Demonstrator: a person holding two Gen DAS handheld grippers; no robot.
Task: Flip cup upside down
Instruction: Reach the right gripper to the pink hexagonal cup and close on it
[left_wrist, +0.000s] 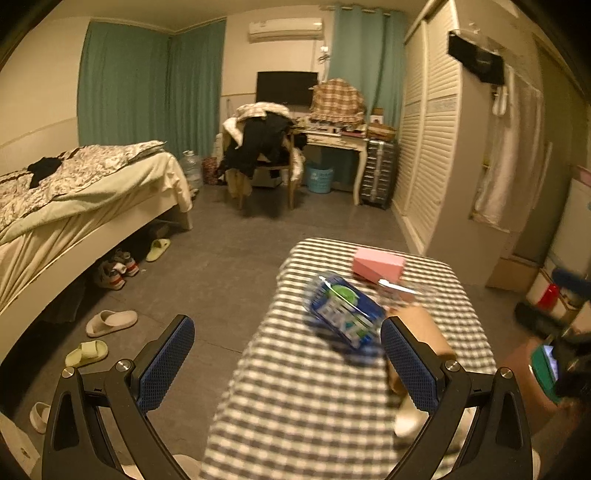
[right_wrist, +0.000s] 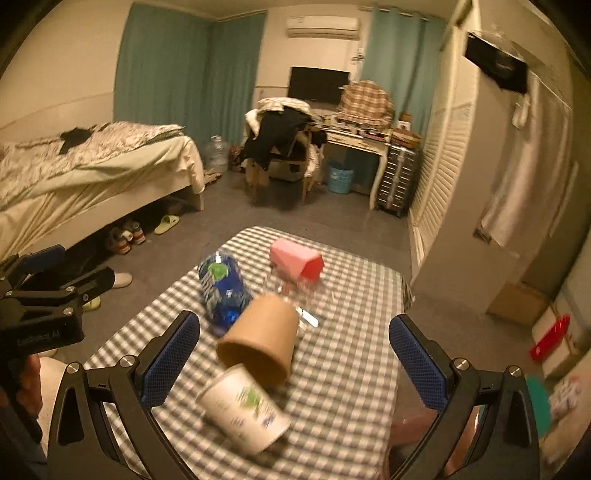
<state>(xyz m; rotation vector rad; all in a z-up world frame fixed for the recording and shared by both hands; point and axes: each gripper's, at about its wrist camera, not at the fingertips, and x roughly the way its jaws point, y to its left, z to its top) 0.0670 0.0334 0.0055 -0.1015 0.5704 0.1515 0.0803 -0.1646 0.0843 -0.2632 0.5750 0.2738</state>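
A brown paper cup (right_wrist: 260, 338) lies tilted on the checkered table (right_wrist: 343, 369), its mouth toward me. A white printed cup (right_wrist: 243, 408) lies on its side just in front of it. My right gripper (right_wrist: 293, 360) is open and empty, its fingers wide on either side of both cups. In the left wrist view the brown cup (left_wrist: 424, 332) shows partly behind the right finger. My left gripper (left_wrist: 286, 363) is open and empty over the table's left edge; it also shows in the right wrist view (right_wrist: 44, 295) at the far left.
A blue snack bag (right_wrist: 221, 291) and a pink box (right_wrist: 297, 260) lie farther back on the table, with clear plastic items (right_wrist: 306, 295) between them. A bed (left_wrist: 74, 199), slippers (left_wrist: 110, 323), a chair with clothes, a desk and a wardrobe (left_wrist: 443, 147) surround the table.
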